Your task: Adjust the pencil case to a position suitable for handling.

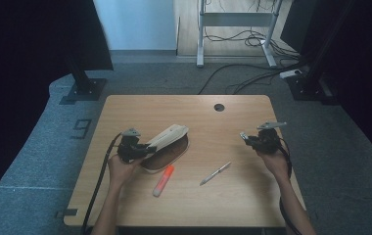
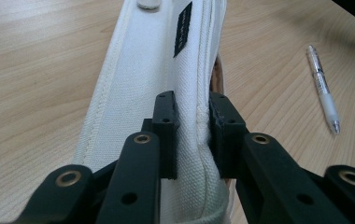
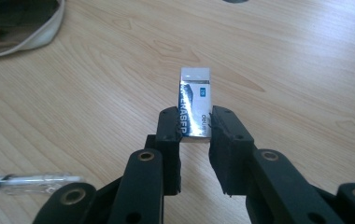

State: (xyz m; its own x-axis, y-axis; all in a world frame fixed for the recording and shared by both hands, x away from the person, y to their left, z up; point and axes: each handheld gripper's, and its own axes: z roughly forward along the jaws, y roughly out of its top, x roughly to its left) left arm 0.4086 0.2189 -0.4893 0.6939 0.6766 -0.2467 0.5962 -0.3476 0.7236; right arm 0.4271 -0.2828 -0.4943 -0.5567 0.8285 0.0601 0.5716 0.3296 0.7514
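At frame left: left gripper (image 1: 147, 148) clamped on pencil case (image 1: 167, 142) flap | frame right: right gripper (image 1: 244, 137) pinching eraser (image 3: 195, 102) | advice: keep flap lifted, carry eraser level into opening.

The high view looks down and forward over the whole table (image 1: 233, 196). Each gripper view sits close above that table, and both catch the pen (image 2: 323, 91) lying on it.

Grey carpet floor (image 1: 37, 147), wood table (image 1: 233, 196), desk frame (image 1: 235, 19) w/ cables behind.

One pouch (image 1: 167, 144), one highlighter (image 1: 163, 180), one pen (image 1: 215, 173), one eraser (image 3: 195, 103).
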